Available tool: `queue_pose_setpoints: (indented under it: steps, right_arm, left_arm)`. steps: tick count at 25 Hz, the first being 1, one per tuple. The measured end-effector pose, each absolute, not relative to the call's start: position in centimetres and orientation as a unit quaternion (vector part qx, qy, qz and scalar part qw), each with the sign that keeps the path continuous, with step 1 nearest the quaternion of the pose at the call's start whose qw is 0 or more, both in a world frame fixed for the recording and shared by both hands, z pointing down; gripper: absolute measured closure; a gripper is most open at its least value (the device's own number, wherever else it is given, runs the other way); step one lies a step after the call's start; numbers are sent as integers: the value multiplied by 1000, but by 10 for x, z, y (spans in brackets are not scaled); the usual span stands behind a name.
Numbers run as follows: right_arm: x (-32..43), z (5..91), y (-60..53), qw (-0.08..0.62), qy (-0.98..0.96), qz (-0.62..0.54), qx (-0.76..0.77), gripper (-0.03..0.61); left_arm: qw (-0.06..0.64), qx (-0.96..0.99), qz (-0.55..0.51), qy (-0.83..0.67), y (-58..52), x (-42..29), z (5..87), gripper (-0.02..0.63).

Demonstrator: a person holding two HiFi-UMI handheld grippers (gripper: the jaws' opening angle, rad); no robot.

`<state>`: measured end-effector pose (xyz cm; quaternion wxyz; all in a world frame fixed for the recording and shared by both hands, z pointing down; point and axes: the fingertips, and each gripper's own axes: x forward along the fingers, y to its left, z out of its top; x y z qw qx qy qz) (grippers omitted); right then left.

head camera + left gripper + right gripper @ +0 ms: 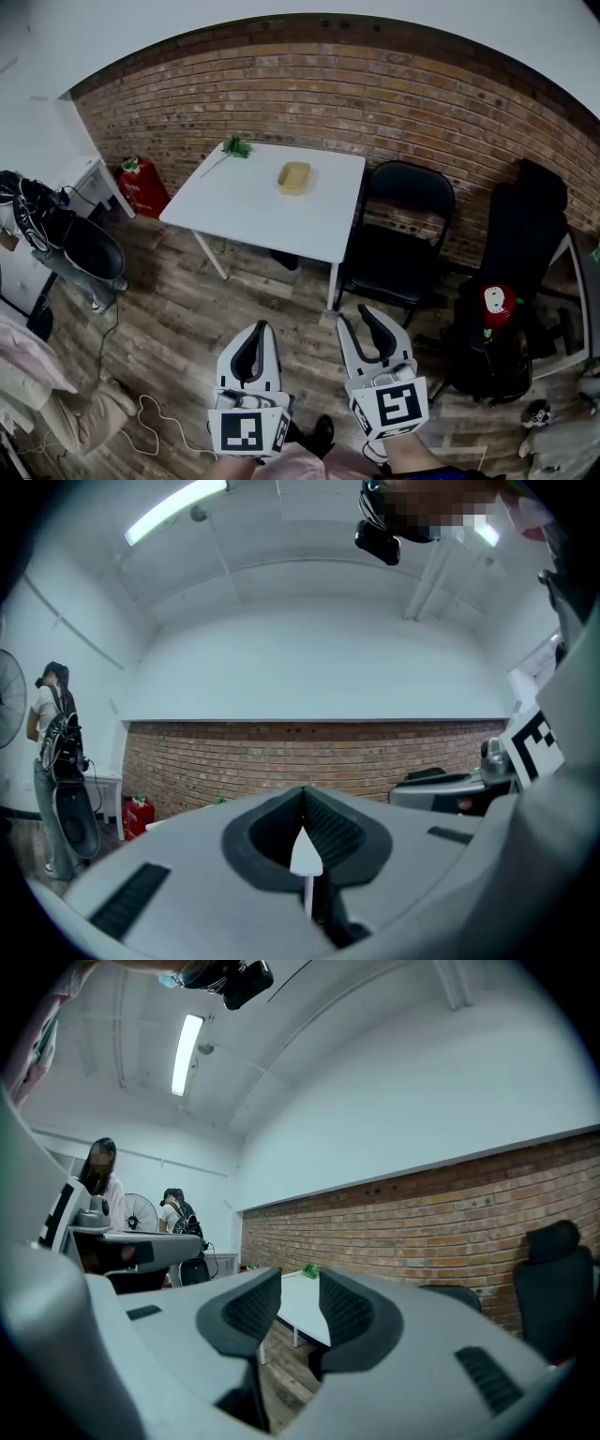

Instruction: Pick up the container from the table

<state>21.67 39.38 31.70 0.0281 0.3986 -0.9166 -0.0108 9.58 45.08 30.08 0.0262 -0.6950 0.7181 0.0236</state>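
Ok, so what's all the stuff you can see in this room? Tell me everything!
table: 1, white, by the brick wall
container: 1, tan, on the table, towards its far edge
plant sprig: 1, green, table's far left corner
canister: 1, red, on the floor left of the table
folding chair: 1, black, right of the table
office chair: 1, black, far right
brick wall: 1, red-brown, behind the table
floor: 1, brown wood planks
cable: 1, white, floor at lower left
person: 1, white top, far left
left gripper: 1, white and black, shut, empty
right gripper: 1, white and black, open, empty
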Motion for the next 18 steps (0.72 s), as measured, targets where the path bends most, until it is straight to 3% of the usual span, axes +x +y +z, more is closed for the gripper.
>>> queue_pose_setpoints:
  steps: [9,18]
  right_arm:
    - [204,328,361,33,-919,-6,392,456]
    - [141,350,284,46,-914,1,402,459]
  left_arm:
    - [21,-688,16,726,429,82,313,606]
    - [13,-689,15,724,351,12,331,606]
